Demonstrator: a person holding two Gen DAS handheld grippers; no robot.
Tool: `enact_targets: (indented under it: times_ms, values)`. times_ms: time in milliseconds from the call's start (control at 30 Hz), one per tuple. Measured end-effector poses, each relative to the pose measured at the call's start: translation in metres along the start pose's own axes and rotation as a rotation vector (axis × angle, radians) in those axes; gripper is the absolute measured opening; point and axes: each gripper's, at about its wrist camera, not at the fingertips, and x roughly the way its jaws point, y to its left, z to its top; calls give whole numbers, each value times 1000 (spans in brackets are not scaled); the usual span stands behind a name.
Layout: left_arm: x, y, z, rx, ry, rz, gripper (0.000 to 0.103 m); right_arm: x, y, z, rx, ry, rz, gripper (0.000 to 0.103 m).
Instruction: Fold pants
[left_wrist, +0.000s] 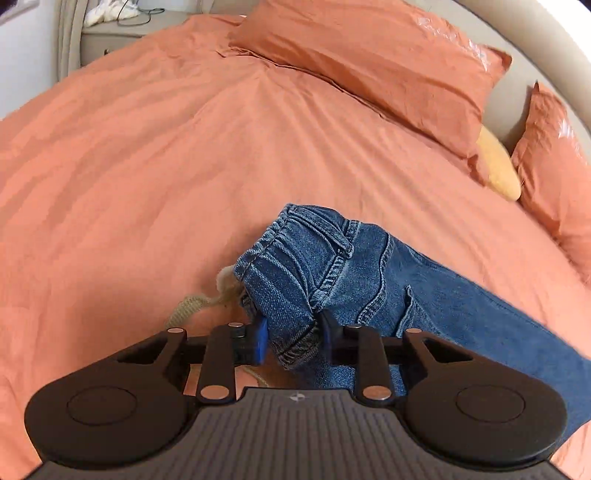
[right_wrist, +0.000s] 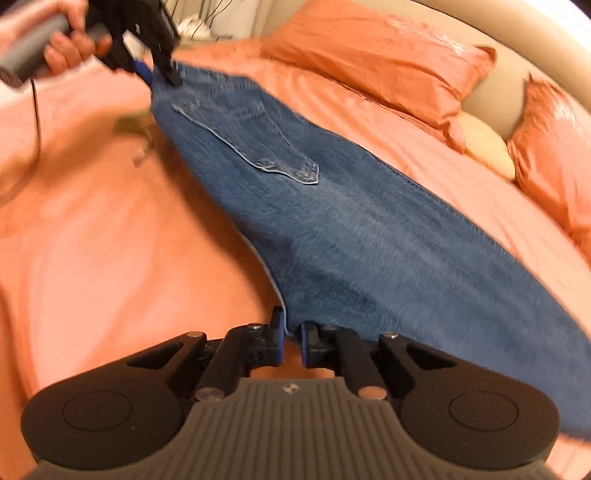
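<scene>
Item 1, nearest: our left gripper (left_wrist: 293, 338), black linkage arms with blue pads, jaws closed on a bunched fold of waistband. From the right wrist view it (right_wrist: 159, 72) appears at the far upper left, held by the left hand (right_wrist: 70, 40) and pinching the top corner of the garment.

Item 2: our right gripper (right_wrist: 291, 338), same make, jaws drawn narrow and pinching the lower edge of the denim between its blue pads.

Item 3, the task's thing: one pair of mid-blue denim pants (right_wrist: 332, 221). We see them held off the bed and stretched between the two grippers, running from upper left down to lower right. A pointed stitched back pocket faces the right wrist camera, with lighter seam lines along the edges. In the left wrist view the pants (left_wrist: 369, 269) show a gathered elastic waistband, a belt loop and double-stitched seams; the leg trails off to the right.

Item 4: a beige drawstring cord (left_wrist: 207, 299) hanging at the waistband, its end frayed.

Item 5: an orange duvet (left_wrist: 147, 166), lightly creased, beneath everything.

Item 6, farther: two matching orange pillows (left_wrist: 369, 70) against a beige padded headboard (left_wrist: 502, 110), with a yellow cushion (left_wrist: 496, 166) wedged between them.

Item 7, farthest: a beige nightstand (left_wrist: 110, 37) at upper left, bearing a white bundle and a dark cable.
</scene>
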Motion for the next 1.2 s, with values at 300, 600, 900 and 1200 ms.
enact_targets:
  times_ms: [300,600,900,1200]
  values:
    - [43,-9,-14,121,52,180,28,29,1,-21,215,69,22,3]
    - [52,-18,-28,271,34,329,51,15,-23,-33,384,94,111,0]
    - [-23,-55,-34,418,-110,374,67,-49,-111,-72,618,28,68,13]
    - [-47,-173,-52,530,-93,147,62,-128,-265,-134,940,-57,-111,35]
